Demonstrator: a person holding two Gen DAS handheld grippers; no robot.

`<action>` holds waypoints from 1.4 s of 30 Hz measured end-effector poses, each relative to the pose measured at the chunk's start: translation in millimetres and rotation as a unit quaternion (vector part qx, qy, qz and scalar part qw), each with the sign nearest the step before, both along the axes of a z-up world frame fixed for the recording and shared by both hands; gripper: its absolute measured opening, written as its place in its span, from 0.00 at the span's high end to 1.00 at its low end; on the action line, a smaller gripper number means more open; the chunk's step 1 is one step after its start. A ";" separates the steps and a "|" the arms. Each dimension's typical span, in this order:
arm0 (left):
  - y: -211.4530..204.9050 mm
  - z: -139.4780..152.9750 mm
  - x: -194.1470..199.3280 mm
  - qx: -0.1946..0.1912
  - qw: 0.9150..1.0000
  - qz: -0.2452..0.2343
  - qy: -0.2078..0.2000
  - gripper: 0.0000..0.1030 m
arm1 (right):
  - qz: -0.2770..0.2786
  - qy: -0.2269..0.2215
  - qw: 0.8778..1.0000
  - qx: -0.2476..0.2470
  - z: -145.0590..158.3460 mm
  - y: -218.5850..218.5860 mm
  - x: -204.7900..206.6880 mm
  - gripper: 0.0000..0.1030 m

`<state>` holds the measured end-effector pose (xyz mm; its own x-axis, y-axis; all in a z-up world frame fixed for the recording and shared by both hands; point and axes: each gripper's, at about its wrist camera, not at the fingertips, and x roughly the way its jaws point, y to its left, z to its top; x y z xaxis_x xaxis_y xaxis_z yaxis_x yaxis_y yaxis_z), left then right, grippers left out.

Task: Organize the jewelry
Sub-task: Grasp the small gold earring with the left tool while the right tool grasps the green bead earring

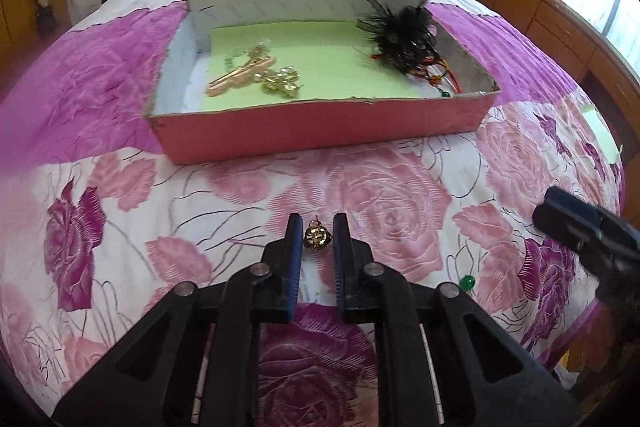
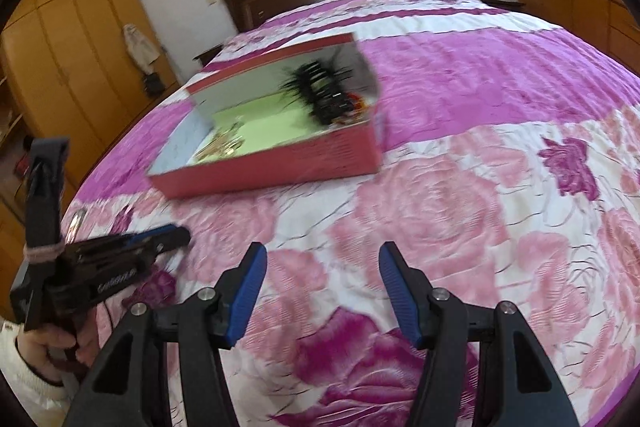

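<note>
Presently, a small gold charm (image 1: 317, 236) is seen between the nearly closed fingers of the left hand-held gripper (image 1: 317, 233), angled down over the bed (image 1: 400, 195); contact cannot be told. Right hand-held gripper (image 2: 322, 281) is held apart, empty. Red box (image 1: 320, 125) lies beyond.

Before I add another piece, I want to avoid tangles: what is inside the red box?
Inside the red box, green paper lines the floor, gold jewelry lies left, and a black feather piece covers coloured cords; anything beneath it is hidden.
</note>
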<state>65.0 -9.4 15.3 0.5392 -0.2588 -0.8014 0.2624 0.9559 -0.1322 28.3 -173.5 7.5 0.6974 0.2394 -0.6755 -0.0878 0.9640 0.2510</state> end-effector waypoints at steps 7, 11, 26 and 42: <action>6.2 0.6 -2.6 -0.007 1.000 0.006 -0.003 0.94 | 0.052 0.022 0.998 -0.006 -8.6 28.6 -2.6 0.57; 10.4 0.5 -4.3 -0.009 1.000 0.009 -0.004 0.94 | 0.071 0.035 0.997 -0.007 -13.7 40.7 -3.5 0.63; 18.2 -2.2 -4.4 -0.015 1.000 0.019 -0.001 0.94 | 0.110 0.075 0.991 -0.033 -36.8 65.2 3.9 0.82; 17.1 2.6 -3.4 -0.025 0.999 0.022 -0.012 0.94 | 0.089 0.048 0.995 0.002 -26.9 44.9 5.7 0.89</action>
